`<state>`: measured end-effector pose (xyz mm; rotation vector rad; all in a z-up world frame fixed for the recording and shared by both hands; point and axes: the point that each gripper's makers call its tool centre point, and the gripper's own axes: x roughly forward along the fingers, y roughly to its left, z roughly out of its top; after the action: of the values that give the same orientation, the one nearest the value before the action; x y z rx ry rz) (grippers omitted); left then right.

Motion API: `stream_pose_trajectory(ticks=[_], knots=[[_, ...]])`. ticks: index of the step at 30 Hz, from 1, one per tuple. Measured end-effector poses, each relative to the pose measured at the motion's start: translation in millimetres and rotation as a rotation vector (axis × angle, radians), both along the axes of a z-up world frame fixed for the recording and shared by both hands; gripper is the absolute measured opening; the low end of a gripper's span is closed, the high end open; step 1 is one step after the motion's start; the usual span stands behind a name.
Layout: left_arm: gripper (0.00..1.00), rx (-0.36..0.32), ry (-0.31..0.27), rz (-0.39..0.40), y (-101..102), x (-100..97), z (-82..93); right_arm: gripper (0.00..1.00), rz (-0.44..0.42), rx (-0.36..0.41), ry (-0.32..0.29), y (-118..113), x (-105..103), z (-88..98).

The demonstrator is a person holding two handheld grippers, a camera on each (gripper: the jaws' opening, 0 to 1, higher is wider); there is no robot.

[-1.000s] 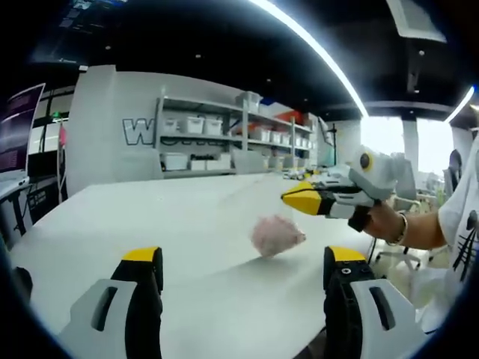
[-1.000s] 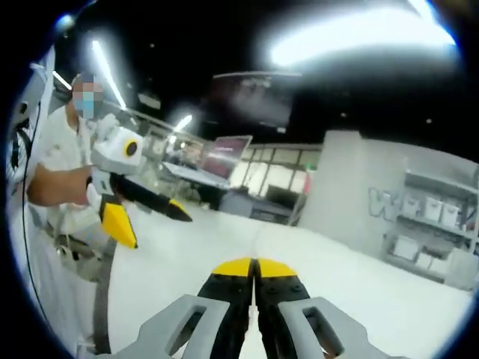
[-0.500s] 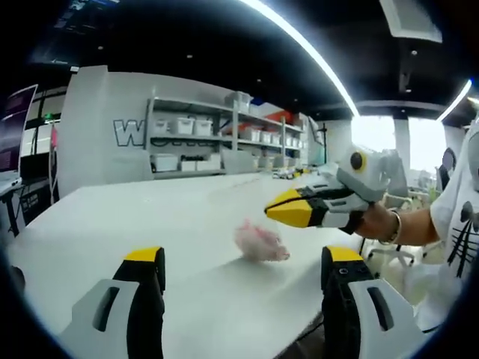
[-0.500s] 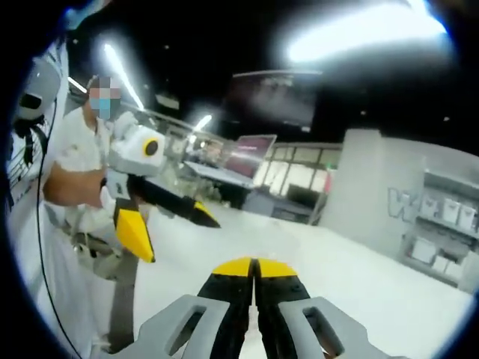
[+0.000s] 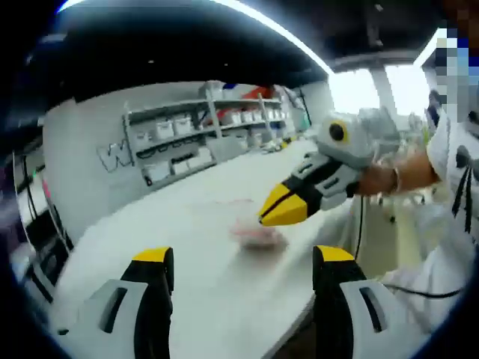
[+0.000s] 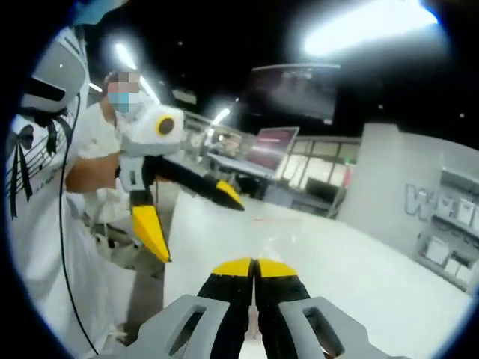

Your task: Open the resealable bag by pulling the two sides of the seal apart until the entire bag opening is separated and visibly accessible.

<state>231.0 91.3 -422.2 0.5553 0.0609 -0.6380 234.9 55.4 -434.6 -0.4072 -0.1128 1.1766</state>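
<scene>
On the white table [image 5: 187,247] | bag [image 5: 254,233] blurry | left gripper [image 5: 239,273] gapes wide, right gripper [image 6: 254,271] pinched closed | risk: pinching both seal sides together

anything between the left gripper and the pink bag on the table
In the left gripper view, only bare white table lies between the open left gripper and the bag; the right gripper hangs just above the bag.

Just a big "W" on the grey wall [image 5: 112,153] left of the shelving [image 5: 194,138], also at [image 6: 419,200]; rest of the lettering hidden or blurred.
</scene>
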Motion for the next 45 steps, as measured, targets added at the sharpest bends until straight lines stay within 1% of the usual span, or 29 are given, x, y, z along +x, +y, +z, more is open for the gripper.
stream_pose_trajectory(ticks=[1,2,3,4,5,6,7,9,11,13,15,19,25,29,35,37,39,42,45], knots=[[0.74,0.029,-0.036,-0.008,-4.3,-2.2,4.2,0.00,0.002,-0.009,-0.008,0.1,-1.0,-0.3],[0.72,-0.046,-0.016,-0.049,-14.0,-8.1,8.3,0.00,0.000,-0.015,-0.017,-0.2,-2.1,0.2],[0.70,-0.121,0.031,-0.080,-19.8,-13.2,9.3,0.00,0.001,-0.019,-0.021,-0.6,-2.5,0.3],[0.66,-0.195,0.096,-0.106,-24.4,-17.5,7.9,0.00,0.001,-0.021,-0.022,-1.0,-2.8,0.3],[0.63,-0.237,0.152,-0.118,-23.7,-18.7,4.3,0.00,0.002,-0.022,-0.021,-1.7,-3.2,0.1],[0.61,-0.244,0.161,-0.121,-23.8,-18.9,3.2,0.00,0.003,-0.023,-0.020,-1.9,-3.6,-0.1],[0.59,-0.230,0.147,-0.113,-18.5,-13.8,-0.3,0.00,0.014,-0.038,-0.016,-2.6,-6.1,-2.9],[0.57,-0.166,0.120,-0.064,-8.2,-7.7,-6.6,0.00,0.028,-0.059,-0.014,-3.3,-9.7,-6.5],[0.51,-0.116,0.064,-0.070,-5.4,-6.4,-4.2,0.00,0.030,-0.069,-0.016,-4.0,-11.3,-8.4],[0.44,-0.111,0.048,-0.087,-6.0,-9.2,-1.6,0.00,0.029,-0.072,-0.016,-4.7,-11.4,-8.9],[0.44,-0.117,0.036,-0.096,-5.6,-10.1,1.5,0.00,0.026,-0.066,-0.012,-5.3,-10.4,-7.8],[0.44,-0.129,0.040,-0.103,-4.7,-9.3,1.1,0.00,0.023,-0.076,-0.017,-6.2,-8.9,-7.6],[0.44,-0.131,0.072,-0.094,0.6,-7.0,-11.6,0.00,0.027,-0.114,-0.019,-2.7,-11.5,-13.7],[0.44,-0.124,0.078,-0.094,3.3,-9.4,-16.3,0.00,0.032,-0.170,-0.045,-2.3,-12.5,-22.1],[0.44,-0.112,0.085,-0.089,8.7,-11.2,-22.2,0.00,0.036,-0.229,-0.101,-0.2,-14.9,-27.6],[0.44,-0.112,0.088,-0.085,10.6,-10.8,-23.4,0.00,0.043,-0.246,-0.110,1.0,-16.9,-29.6],[0.44,-0.113,0.089,-0.084,11.3,-10.8,-23.8,0.05,0.044,-0.264,-0.118,1.7,-18.4,-31.6],[0.44,-0.105,0.086,-0.088,11.3,-11.5,-24.1,0.05,0.051,-0.279,-0.127,1.8,-21.1,-32.2],[0.44,-0.081,0.076,-0.084,14.0,-14.2,-25.2,0.06,0.066,-0.297,-0.141,3.0,-26.8,-31.7]])
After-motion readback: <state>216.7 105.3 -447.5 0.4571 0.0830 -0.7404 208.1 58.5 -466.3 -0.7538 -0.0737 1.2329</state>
